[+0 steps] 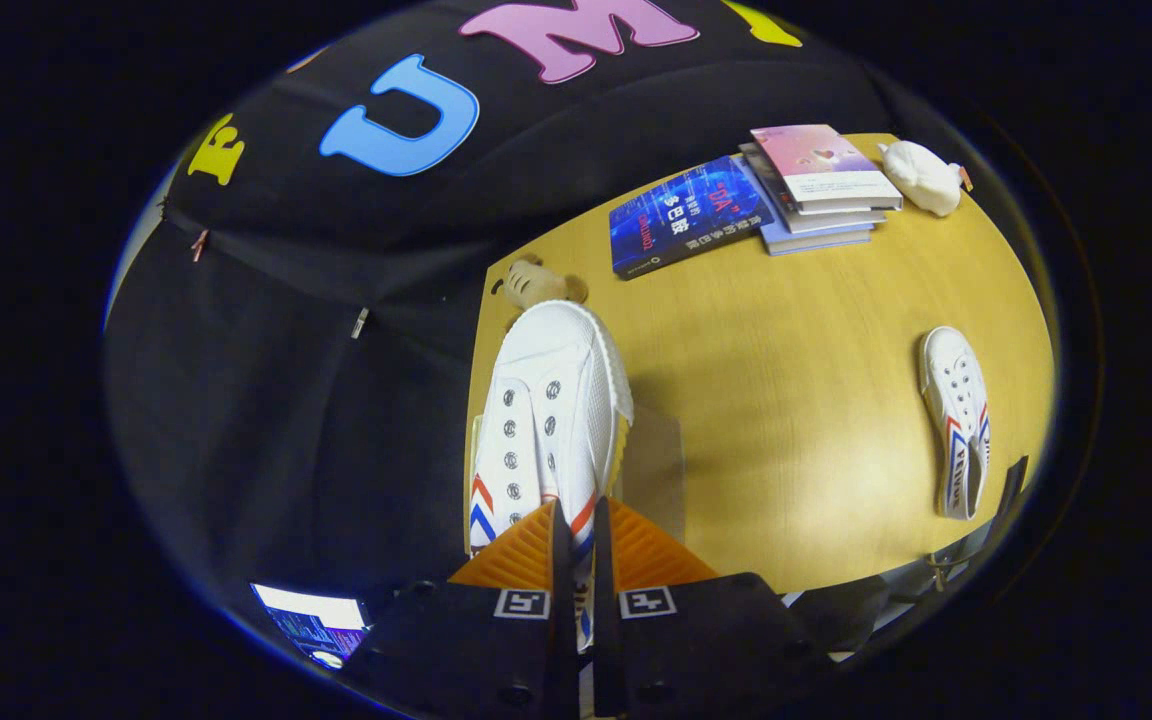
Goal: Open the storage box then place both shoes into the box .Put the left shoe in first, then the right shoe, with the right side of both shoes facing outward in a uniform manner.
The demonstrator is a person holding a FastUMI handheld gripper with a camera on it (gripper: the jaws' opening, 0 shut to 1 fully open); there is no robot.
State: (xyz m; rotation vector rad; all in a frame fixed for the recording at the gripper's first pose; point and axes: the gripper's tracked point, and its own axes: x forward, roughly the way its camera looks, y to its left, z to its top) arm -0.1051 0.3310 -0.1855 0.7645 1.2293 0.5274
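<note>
Gripper view: the tongs [576,545] are nearly pressed together, pinching the heel of a white shoe [546,420] that hangs toe-forward above the surface [786,400], likely lifted for carrying to the box; the other shoe [958,420] lies well apart, near stacked books [816,185].

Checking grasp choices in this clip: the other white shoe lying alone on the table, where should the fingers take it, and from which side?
The gripper is shut on one white shoe. The second shoe lies flat on the table, opening upward, open table around it. Probably best from above at the heel end, one finger inside the opening, one outside the thin side wall.
</note>
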